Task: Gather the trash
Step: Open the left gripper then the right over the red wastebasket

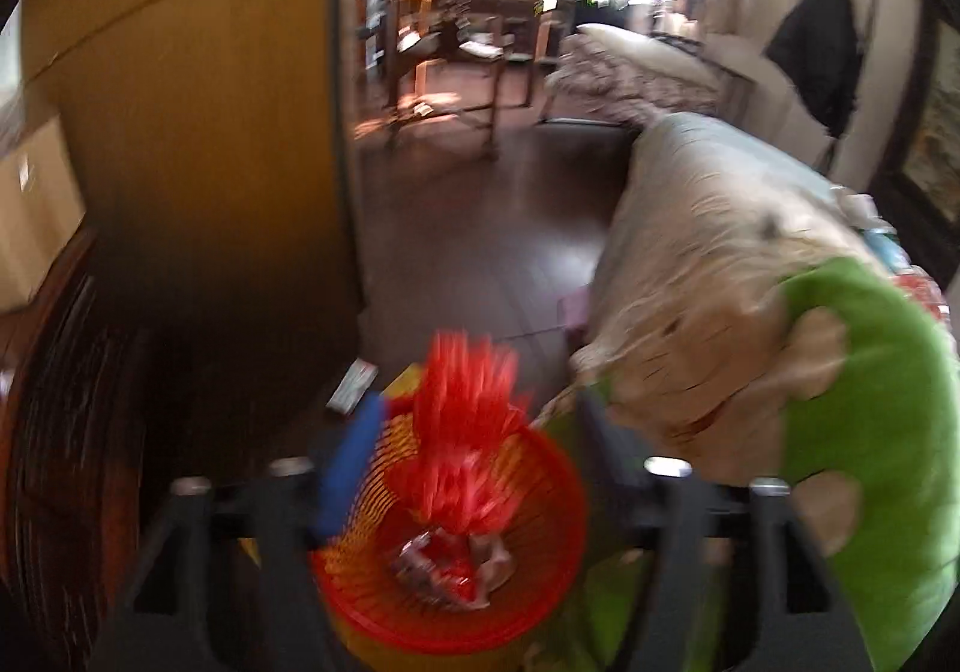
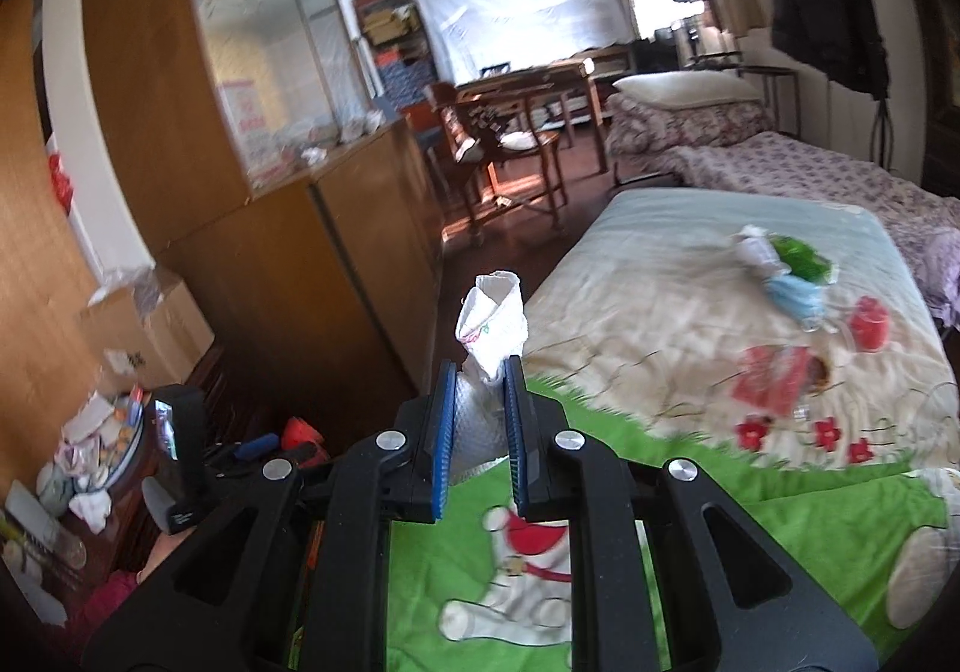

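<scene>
Right gripper [image 2: 477, 372] clamped on crumpled white paper [image 2: 492, 321] above the bed's [image 2: 690, 216] near edge. Left gripper [image 1: 474, 426] spread wide, nothing gripped, over red mesh basket [image 1: 540, 570] holding wrappers. More trash [image 2: 780, 267] toward the bed's far right corner.

A strip of dark floor [image 2: 510, 228] runs open between the wooden cabinet [image 2: 336, 276] and the bed [image 2: 690, 312], closed at its far end by chairs [image 2: 498, 144]. Beside the bed's near corner, a red mesh basket [image 1: 456, 540] stands on that floor. Scattered wrappers [image 2: 774, 372] crowd the bed's top.
</scene>
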{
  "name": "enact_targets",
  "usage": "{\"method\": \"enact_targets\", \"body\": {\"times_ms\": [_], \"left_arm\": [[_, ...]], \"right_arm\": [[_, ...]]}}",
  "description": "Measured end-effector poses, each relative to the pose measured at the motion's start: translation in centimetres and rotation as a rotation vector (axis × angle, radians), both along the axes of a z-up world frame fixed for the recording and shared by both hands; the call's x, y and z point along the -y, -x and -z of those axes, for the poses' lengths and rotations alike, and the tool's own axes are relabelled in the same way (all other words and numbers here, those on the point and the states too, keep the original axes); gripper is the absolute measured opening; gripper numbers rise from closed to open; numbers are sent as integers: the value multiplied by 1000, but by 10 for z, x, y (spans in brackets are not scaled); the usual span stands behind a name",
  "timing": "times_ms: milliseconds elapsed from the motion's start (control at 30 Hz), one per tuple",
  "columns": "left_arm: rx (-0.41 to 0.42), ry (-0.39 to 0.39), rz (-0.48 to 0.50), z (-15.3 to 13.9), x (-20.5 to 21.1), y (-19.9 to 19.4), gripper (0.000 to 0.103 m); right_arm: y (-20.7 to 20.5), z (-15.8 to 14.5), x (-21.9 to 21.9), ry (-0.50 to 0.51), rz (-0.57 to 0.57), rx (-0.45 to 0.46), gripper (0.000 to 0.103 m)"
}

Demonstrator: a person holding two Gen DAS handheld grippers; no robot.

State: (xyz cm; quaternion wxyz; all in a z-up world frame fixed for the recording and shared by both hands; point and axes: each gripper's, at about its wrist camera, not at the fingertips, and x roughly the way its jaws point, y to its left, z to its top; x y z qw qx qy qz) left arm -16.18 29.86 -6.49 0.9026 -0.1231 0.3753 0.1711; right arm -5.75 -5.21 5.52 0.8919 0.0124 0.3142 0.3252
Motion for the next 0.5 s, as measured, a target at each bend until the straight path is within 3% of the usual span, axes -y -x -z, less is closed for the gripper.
{"method": "enact_targets", "body": {"times_ms": [167,367,500], "left_arm": [[33,60,-111,8,-38,28,90],[44,40,-282,11,-80,60,93],[15,-17,-333,15,-91,79,94]], "right_arm": [[6,16,-47,53,-115,-51,17],[16,47,-120,118,-304,-171,19],[20,79,-178,195,-427,-249,24]]}}
